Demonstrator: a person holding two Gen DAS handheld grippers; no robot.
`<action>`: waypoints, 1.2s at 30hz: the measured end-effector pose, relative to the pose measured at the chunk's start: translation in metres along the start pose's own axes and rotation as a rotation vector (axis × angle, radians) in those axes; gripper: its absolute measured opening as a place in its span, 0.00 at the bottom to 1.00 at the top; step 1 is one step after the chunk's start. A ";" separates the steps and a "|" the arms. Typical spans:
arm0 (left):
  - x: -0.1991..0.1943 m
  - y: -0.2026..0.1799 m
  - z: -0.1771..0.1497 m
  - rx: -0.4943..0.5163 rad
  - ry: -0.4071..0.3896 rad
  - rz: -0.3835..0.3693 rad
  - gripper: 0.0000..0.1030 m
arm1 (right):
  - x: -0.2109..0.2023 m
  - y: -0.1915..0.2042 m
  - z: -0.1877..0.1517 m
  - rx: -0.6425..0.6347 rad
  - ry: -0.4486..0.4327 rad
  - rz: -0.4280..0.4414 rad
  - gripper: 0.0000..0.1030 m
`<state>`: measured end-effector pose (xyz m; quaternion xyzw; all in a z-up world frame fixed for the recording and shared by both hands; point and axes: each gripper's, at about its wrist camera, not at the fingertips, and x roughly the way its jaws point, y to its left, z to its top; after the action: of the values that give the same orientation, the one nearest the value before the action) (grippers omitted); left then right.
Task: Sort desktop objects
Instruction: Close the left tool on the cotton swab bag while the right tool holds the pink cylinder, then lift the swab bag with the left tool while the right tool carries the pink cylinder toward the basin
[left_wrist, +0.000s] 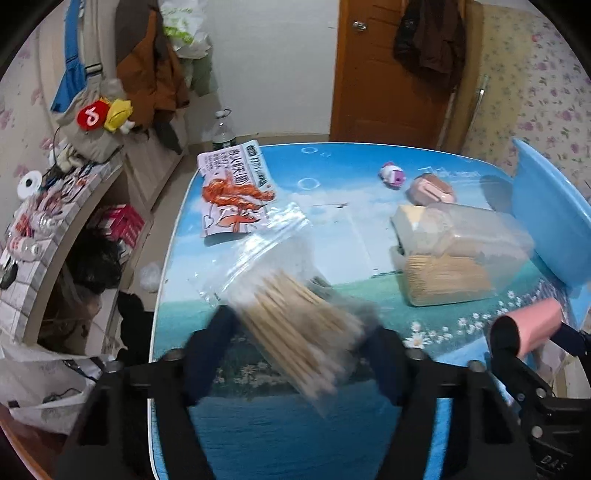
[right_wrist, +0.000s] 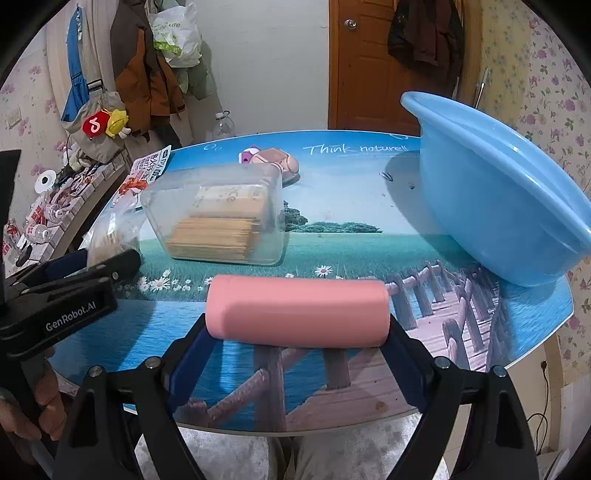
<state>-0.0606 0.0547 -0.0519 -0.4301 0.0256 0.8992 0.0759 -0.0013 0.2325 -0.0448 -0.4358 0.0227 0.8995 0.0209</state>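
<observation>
Two views differ: only the left wrist shows the left gripper (left_wrist: 295, 332), its jaws clamping a clear bag of wooden sticks (left_wrist: 295, 325) above the bench (left_wrist: 332, 192), while the right gripper (right_wrist: 295, 332) grips a pink cylinder (right_wrist: 297, 312) endwise before a clear plastic box (right_wrist: 218, 218) of sticks and an empty blue basin (right_wrist: 498, 206).

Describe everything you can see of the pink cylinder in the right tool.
The pink cylinder is a smooth, matte, plain case or bottle, with a faint seam near its left end suggesting a cap. It lies level, crosswise between the right tool's blue pads, gripped end to end and held above the table, touching nothing else. The left wrist view shows one end at its right edge.
</observation>
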 end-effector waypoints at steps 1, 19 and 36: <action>-0.002 -0.001 0.000 0.005 -0.011 0.000 0.44 | 0.000 0.000 0.000 -0.002 -0.001 -0.001 0.86; -0.038 0.005 -0.003 -0.021 -0.104 -0.021 0.30 | -0.003 -0.006 -0.005 0.012 -0.007 -0.013 0.86; -0.052 -0.002 -0.009 -0.023 -0.100 0.011 0.30 | -0.013 -0.012 -0.006 0.009 -0.019 -0.024 0.85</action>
<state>-0.0208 0.0493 -0.0173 -0.3852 0.0138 0.9203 0.0672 0.0125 0.2441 -0.0383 -0.4275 0.0213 0.9031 0.0341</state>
